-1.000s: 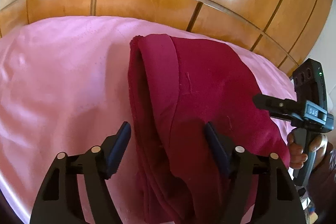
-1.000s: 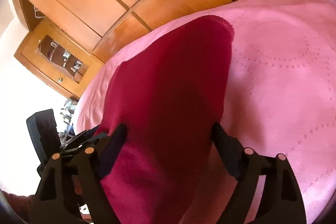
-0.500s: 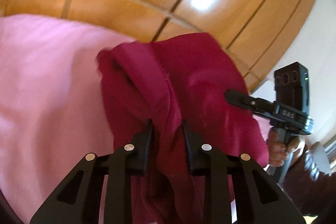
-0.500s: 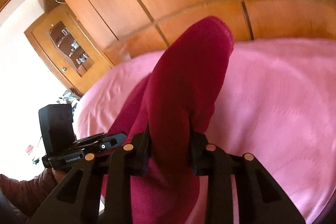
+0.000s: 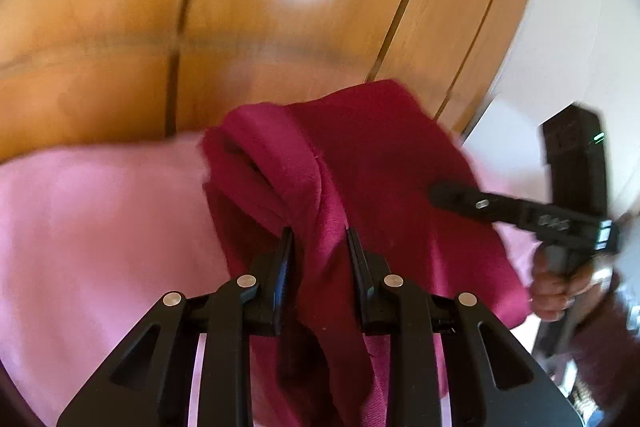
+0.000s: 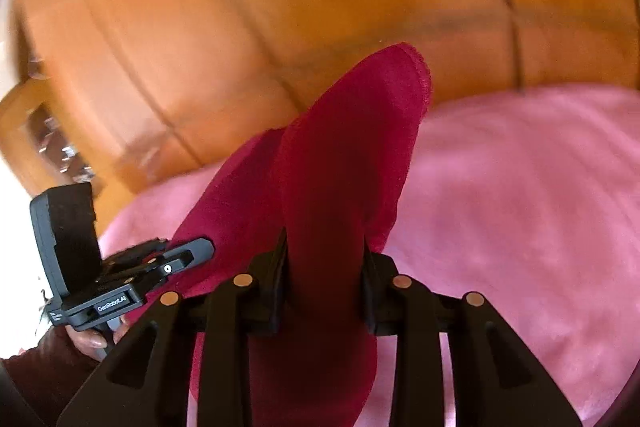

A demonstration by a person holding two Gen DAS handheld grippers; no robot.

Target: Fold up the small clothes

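A dark red garment (image 5: 380, 155) is lifted off the pink bedspread (image 5: 100, 227), bunched between both tools. My left gripper (image 5: 318, 231) is shut on a thick rolled fold of it. In the right wrist view the same garment (image 6: 360, 131) rises as a tall fold, and my right gripper (image 6: 324, 235) clamps it; its jaws are opening slightly with the cloth still pressed between the pads. Each gripper shows in the other's view: the right one (image 5: 444, 193) at the cloth's right side, the left one (image 6: 200, 251) at its left side. The garment's lower part is hidden behind the fingers.
Glossy wooden wardrobe doors (image 5: 240, 27) fill the background behind the bed. A small wooden cabinet (image 6: 52, 143) stands at far left. Pink bedspread (image 6: 520, 207) stretches out to the right. A person's hand (image 5: 556, 291) holds the right tool's handle.
Both grippers went from wide open around the flat garment to shut on it, then lifted and carried it; the views tilted up and the wardrobe fills more of each frame.
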